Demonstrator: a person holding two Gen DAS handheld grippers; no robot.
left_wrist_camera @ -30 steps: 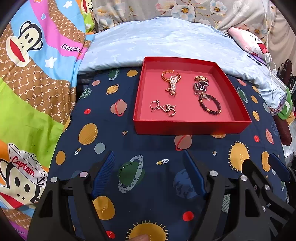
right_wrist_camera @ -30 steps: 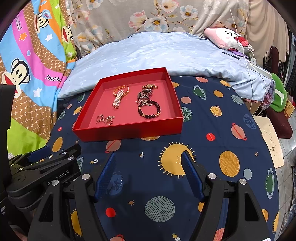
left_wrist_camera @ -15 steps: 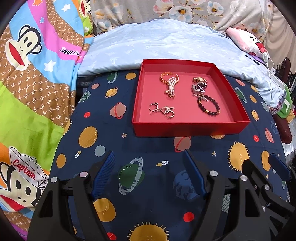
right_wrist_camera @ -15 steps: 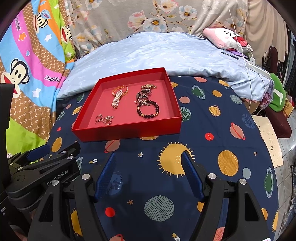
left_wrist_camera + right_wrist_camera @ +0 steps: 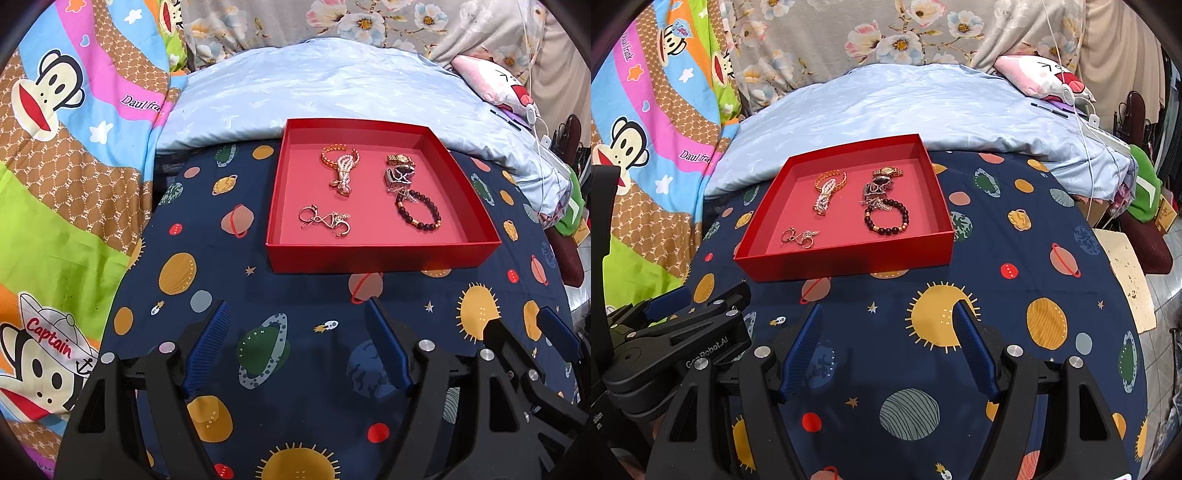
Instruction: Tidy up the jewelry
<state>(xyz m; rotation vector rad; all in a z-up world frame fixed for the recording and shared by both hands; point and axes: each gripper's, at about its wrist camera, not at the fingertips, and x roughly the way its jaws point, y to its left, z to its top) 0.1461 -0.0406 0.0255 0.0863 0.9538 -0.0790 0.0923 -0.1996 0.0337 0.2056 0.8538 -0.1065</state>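
A shallow red tray (image 5: 376, 254) (image 5: 849, 258) lies on the planet-print cloth ahead of both grippers. Inside it rest a gold and pearl bracelet (image 5: 341, 168) (image 5: 827, 190), a dark bead bracelet (image 5: 419, 210) (image 5: 886, 219), a gold watch (image 5: 400, 159) (image 5: 888, 171), a tangle of dark and silver pieces (image 5: 399, 177) and a silver chain piece (image 5: 325, 221) (image 5: 798, 236). My left gripper (image 5: 297, 328) is open above the cloth, short of the tray's near wall. My right gripper (image 5: 888, 328) is open too, with nothing between its blue pads. The left gripper (image 5: 676, 325) shows at the right wrist view's lower left.
A pale blue quilt (image 5: 325, 85) is heaped behind the tray. A bright monkey-print blanket (image 5: 74, 129) lies to the left. A pink plush (image 5: 1045, 79), white cables and clutter sit at the far right, where the cloth-covered surface (image 5: 1015, 240) drops off.
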